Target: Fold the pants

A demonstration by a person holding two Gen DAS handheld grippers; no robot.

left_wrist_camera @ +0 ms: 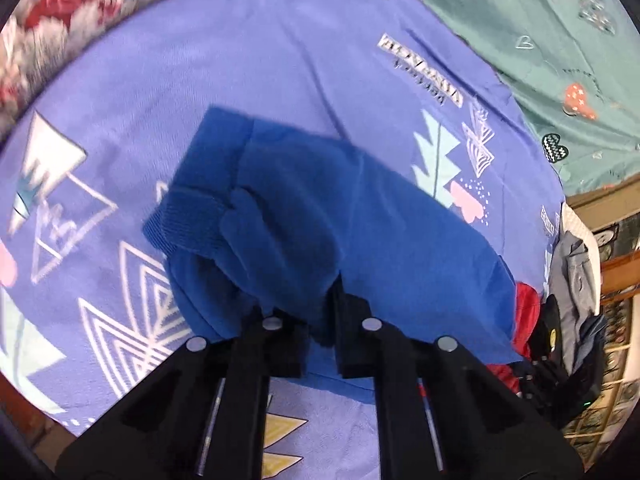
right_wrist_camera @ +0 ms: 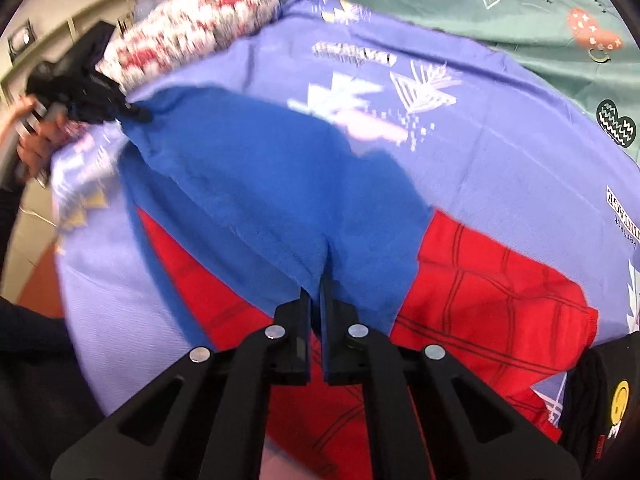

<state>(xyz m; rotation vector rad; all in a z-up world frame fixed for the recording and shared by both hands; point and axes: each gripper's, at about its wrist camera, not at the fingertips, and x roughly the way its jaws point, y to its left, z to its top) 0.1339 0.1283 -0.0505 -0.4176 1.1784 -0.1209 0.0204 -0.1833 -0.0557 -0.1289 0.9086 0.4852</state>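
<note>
The blue pants [left_wrist_camera: 304, 216] lie on a lilac patterned bedsheet [left_wrist_camera: 200, 60], lifted by both grippers. A ribbed cuff [left_wrist_camera: 188, 216] shows at the left in the left wrist view. My left gripper [left_wrist_camera: 316, 320] is shut on a bunch of blue cloth near the cuff end. In the right wrist view the blue pants [right_wrist_camera: 260, 184] stretch from the left gripper [right_wrist_camera: 120, 108] at upper left down to my right gripper [right_wrist_camera: 316, 292], which is shut on the blue cloth's edge. The pants' red part [right_wrist_camera: 492, 304] with black lines lies below right.
A floral red and white pillow [right_wrist_camera: 192, 28] lies at the far left. A green printed cover [right_wrist_camera: 500, 8] is at the back right. Dark clothes with a smiley patch [right_wrist_camera: 600, 392] sit at the right edge. More clothes [left_wrist_camera: 572, 280] pile beside the bed.
</note>
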